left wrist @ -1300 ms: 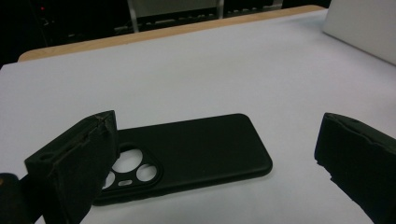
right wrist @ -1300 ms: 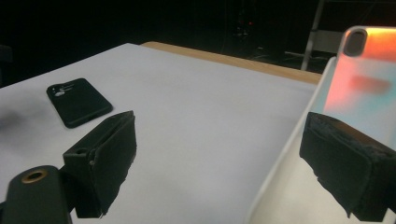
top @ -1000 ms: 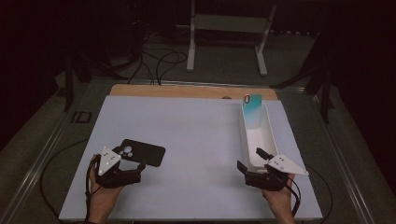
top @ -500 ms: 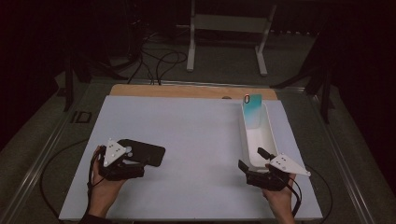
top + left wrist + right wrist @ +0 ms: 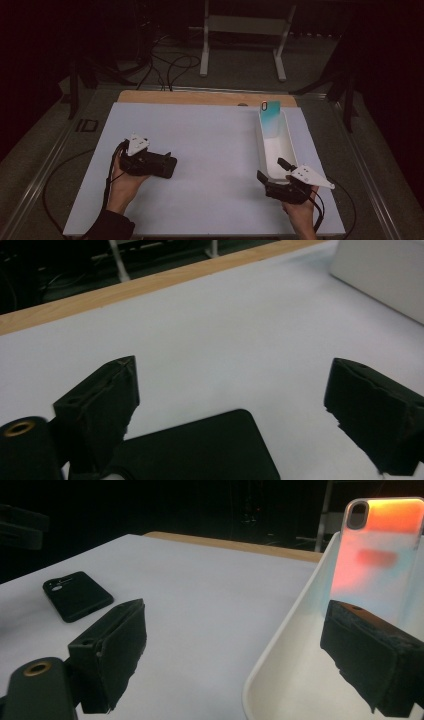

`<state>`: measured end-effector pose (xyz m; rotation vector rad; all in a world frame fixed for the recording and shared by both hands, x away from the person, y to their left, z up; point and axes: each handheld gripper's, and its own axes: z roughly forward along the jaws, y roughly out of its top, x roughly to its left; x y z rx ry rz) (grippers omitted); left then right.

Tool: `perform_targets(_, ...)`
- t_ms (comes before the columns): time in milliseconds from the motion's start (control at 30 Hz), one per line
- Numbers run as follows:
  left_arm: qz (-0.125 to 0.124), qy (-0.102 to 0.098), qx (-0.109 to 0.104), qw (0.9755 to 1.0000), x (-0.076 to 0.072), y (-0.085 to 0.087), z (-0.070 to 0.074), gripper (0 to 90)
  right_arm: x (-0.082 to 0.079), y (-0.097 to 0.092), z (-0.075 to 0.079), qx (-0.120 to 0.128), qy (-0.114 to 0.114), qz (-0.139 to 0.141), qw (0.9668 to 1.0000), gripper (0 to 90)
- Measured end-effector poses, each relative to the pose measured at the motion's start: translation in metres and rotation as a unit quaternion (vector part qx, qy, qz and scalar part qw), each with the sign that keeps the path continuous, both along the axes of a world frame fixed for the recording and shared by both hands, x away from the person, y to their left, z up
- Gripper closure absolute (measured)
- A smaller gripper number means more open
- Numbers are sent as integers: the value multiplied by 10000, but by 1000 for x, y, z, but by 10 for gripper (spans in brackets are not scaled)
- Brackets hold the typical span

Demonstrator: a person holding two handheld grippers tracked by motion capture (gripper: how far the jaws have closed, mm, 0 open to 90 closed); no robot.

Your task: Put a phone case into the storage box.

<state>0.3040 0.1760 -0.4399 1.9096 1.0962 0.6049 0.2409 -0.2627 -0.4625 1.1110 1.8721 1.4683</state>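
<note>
A black phone case [image 5: 171,169] lies flat on the white mat at the left. My left gripper [image 5: 161,161] hangs over its near end. In the left gripper view the case [image 5: 200,450] lies low between the jaws of the left gripper [image 5: 230,375]. They have just been closing a little but stand wide, with no pad touching the case. A long white tray [image 5: 262,145] sits at the right, and an iridescent phone case [image 5: 270,117] leans at its far end. My right gripper [image 5: 270,169] is open and straddles the tray's near wall [image 5: 300,630], with one jaw inside.
A wooden strip [image 5: 200,97] runs along the mat's far edge. Behind the table stands a metal frame [image 5: 242,30] with cables [image 5: 170,65] on the dark floor. From the right gripper view, the black case [image 5: 77,595] lies far left and the iridescent case [image 5: 380,555] stands straight ahead.
The left hand has carried its gripper forward and to the right, from beside the black case to over its near end. The right gripper and the tray have kept still.
</note>
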Motion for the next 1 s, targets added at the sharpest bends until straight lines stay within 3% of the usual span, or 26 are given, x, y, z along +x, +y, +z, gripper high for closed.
perform_targets(100, 5, 65, -17, 10000, 8, -3, -1, 161, 0, 0, 0, 16, 1, -12, 10000, 113)
perform_targets(167, 11, 115, -12, 9999, 13, -4, -3, 255, 0, -1, 0, 14, 0, -25, 10000, 113)
perform_targets(200, 2, 153, -34, 9999, 16, -5, -4, 255, 0, -1, 0, 14, 0, -25, 10000, 113)
perform_targets(300, 1, 290, -15, 9996, 23, -8, -9, 416, 0, -1, 0, 20, -1, -24, 10000, 113)
perform_targets(333, -33, 356, -2, 9994, 26, -9, -12, 416, 0, -1, 0, 20, -1, -24, 10000, 113)
perform_targets(400, -106, 507, -9, 9987, 31, -12, -17, 529, 0, -1, 0, 14, -11, -29, 10000, 113)
perform_targets(433, -124, 563, -2, 9983, 34, -13, -20, 529, 0, -1, 0, 14, -11, -29, 10000, 113)
perform_targets(467, -233, 694, -39, 9973, 39, -15, -25, 624, 0, -1, 0, 1, -17, -25, 10000, 113)
perform_targets(567, -228, 748, -24, 9969, 42, -17, -30, 700, 0, -2, 0, 11, -24, -32, 10000, 113)
perform_targets(600, -202, 779, -13, 9968, 45, -19, -32, 765, 0, -2, 1, 24, -12, -37, 10000, 113)
perform_targets(633, -178, 808, 12, 9966, 47, -20, -34, 765, 0, -2, 1, 24, -12, -37, 10000, 113)
perform_targets(733, -143, 927, 9, 9956, 53, -21, -41, 894, -1, -3, 1, 24, -21, -52, 10000, 114)
perform_targets(833, -206, 1122, 106, 9934, 59, -25, -51, 900, -1, -3, 1, 36, -17, -58, 10000, 114)
perform_targets(1000, -198, 1277, 174, 9915, 63, -30, -60, 900, -1, -3, 1, 28, -25, -58, 10000, 114)
